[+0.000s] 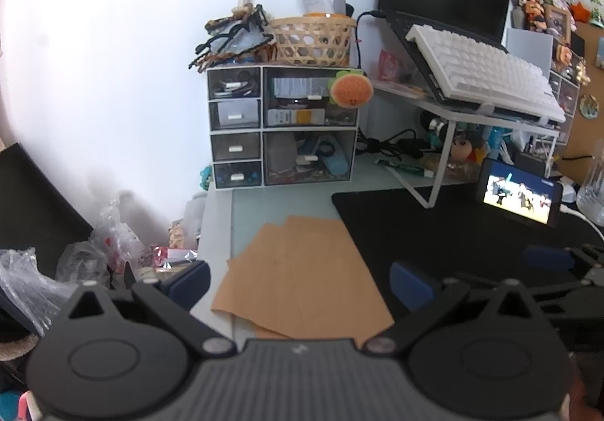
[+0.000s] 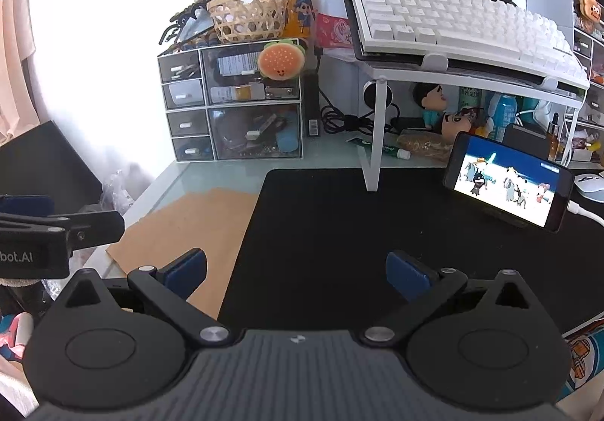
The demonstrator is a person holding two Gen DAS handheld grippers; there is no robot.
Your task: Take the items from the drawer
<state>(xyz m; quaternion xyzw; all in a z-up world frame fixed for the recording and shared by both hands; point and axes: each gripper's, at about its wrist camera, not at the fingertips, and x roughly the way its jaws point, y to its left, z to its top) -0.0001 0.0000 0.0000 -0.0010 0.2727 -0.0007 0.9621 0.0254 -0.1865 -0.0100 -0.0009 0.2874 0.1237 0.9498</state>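
The drawer unit (image 1: 283, 126) stood at the back of the surface (image 1: 264, 202) against the wall, all its drawers shut: we counted four small ones stacked on its left side and two large ones on its right. Through the clear fronts we saw the large lower drawer (image 1: 307, 156) crowded with small items, too jumbled to count. A burger-shaped toy (image 1: 351, 88) hung at the corner of the upper large drawer, and a woven basket (image 1: 313, 39) sat on top of the unit.

We held both tools well short of it. The left tool (image 1: 298, 281) hovered over brown paper sheets (image 1: 302, 273), at least two overlapping, its fingers spread apart and holding nothing. The right tool (image 2: 296, 275) hovered over the black mat (image 2: 339, 224), likewise spread and empty.

We judged the task not yet begun. To do the opening well, we would bring one tool to a drawer's small white handle (image 1: 311, 158), pinch it squarely and pull straight out, while the other tool steadied the light unit so it would not slide forward. One phone (image 2: 506, 190) stood propped to the right.
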